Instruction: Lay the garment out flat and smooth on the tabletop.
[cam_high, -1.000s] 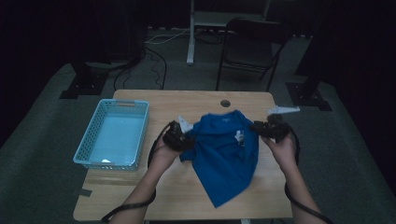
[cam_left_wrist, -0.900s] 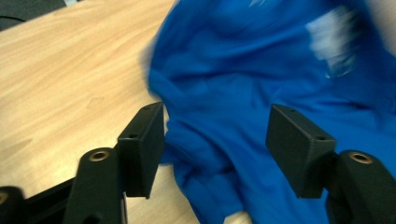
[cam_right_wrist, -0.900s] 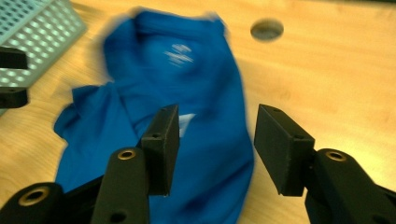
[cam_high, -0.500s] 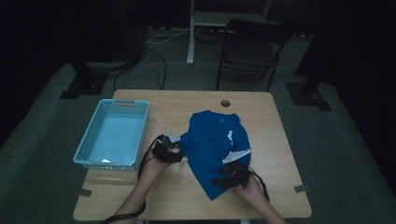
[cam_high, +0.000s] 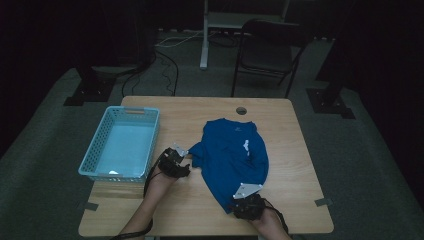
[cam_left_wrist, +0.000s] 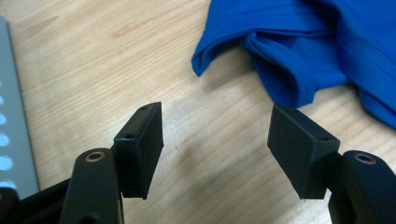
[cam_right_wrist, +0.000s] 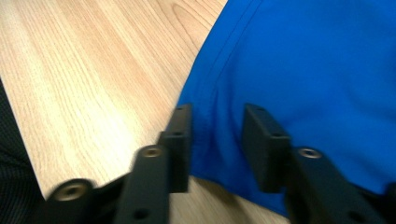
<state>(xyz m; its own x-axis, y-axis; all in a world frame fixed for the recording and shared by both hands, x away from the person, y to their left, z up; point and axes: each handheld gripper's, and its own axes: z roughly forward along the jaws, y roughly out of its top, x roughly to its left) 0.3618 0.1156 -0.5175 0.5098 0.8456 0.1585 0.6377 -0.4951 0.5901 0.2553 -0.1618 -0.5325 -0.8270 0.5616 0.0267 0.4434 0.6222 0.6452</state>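
A blue T-shirt (cam_high: 232, 155) lies spread on the wooden table (cam_high: 295, 135), collar toward the far side. My left gripper (cam_high: 186, 168) rests low beside the shirt's left sleeve (cam_left_wrist: 280, 79). Its jaws (cam_left_wrist: 217, 140) stand open over bare wood with nothing between them. My right gripper (cam_high: 244, 196) sits at the shirt's near hem by the table's front edge. Its jaws (cam_right_wrist: 217, 116) have just been closing and straddle a ridge of the blue cloth (cam_right_wrist: 303, 70), with a gap still showing at the pads.
A light blue plastic basket (cam_high: 90, 160) stands on the table's left side, its wall (cam_left_wrist: 14, 116) close to my left gripper. A cable hole (cam_high: 241, 110) lies near the far edge. A dark chair (cam_high: 270, 45) stands beyond the table.
The shirt went from held up to lying flat on the table. My right gripper moved from the far right down to the near hem. The left gripper sank to the tabletop by the sleeve.
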